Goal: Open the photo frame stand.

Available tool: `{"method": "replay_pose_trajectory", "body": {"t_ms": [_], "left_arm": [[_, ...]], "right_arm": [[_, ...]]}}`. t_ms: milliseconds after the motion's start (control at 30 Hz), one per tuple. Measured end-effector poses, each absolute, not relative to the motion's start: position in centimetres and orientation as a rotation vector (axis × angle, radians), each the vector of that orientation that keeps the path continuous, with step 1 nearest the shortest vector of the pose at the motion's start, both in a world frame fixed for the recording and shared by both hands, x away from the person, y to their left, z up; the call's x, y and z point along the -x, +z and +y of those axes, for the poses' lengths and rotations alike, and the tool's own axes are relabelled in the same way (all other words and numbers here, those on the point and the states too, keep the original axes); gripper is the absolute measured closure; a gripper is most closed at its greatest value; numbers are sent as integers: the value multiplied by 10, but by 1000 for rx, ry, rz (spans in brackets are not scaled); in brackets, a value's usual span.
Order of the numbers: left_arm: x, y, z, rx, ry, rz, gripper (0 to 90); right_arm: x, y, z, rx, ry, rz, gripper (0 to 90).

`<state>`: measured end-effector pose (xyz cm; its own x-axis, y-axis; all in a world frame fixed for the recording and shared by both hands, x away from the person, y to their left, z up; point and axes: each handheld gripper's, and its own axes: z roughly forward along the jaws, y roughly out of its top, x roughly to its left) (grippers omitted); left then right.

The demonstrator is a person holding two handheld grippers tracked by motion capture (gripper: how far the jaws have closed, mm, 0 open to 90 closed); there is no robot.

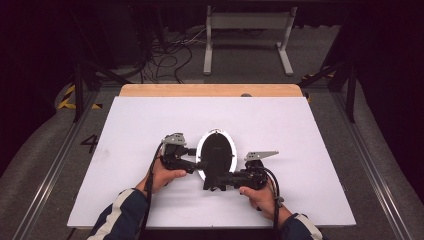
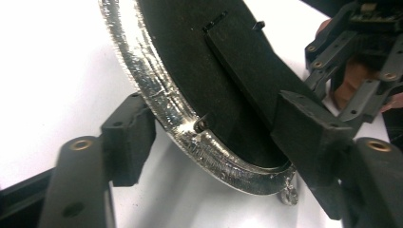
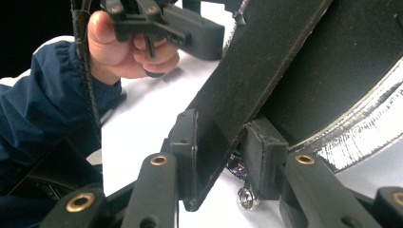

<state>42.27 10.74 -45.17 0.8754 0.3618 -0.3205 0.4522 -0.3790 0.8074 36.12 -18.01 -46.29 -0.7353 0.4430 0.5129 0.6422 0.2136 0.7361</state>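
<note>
White sheeting is spread over the desk (image 1: 150, 120), a strip of bare wood is left at its far edge, and dark floor with cables and a grey stand is seen beyond.

An oval frame (image 1: 216, 150) with a silvery rim and black back is found near the middle of the desk, back side up, its long axis running away from the person. A black prop strut (image 3: 247, 90) is hinged off that back.

Right gripper (image 1: 235, 178): jaws are clamped on the strut's free end. In the right gripper view both pads are pressed flat against the strut's two faces, no gap seen. The frame's silver rim (image 3: 366, 128) is seen just past the right pad, and a small metal fitting (image 3: 246, 197) sits below the pads. The right hand (image 1: 260, 196) is wrapped round the gripper body from below, the gripper lying roughly level and pointed left toward the frame's near end.

Left gripper (image 1: 196, 165): jaws are set apart and straddle the frame's rim (image 2: 157, 95). One pad (image 2: 127, 137) sits outside the rim, apart from it; the other pad (image 2: 309, 128) lies over the black back beside the strut. Pad contact on that side cannot be told. The left hand (image 1: 162, 175) grips from below, gripper level, pointed right at the frame's left edge.

Both forearms come in from the near edge in dark blue sleeves (image 1: 120, 215) with pale stripes.
</note>
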Motion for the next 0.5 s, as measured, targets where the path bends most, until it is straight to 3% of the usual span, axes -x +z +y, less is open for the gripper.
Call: {"method": "replay_pose_trajectory", "body": {"t_ms": [200,500], "left_arm": [[-422,-448,113,-1996,-50,577,541],[-417,-437,117,-1985,-1,549,623]], "right_arm": [[-361,-463,-182,1047,-1528,-2287,708],[-359,-458,-185,1020,-1558,-2249,723]]}}
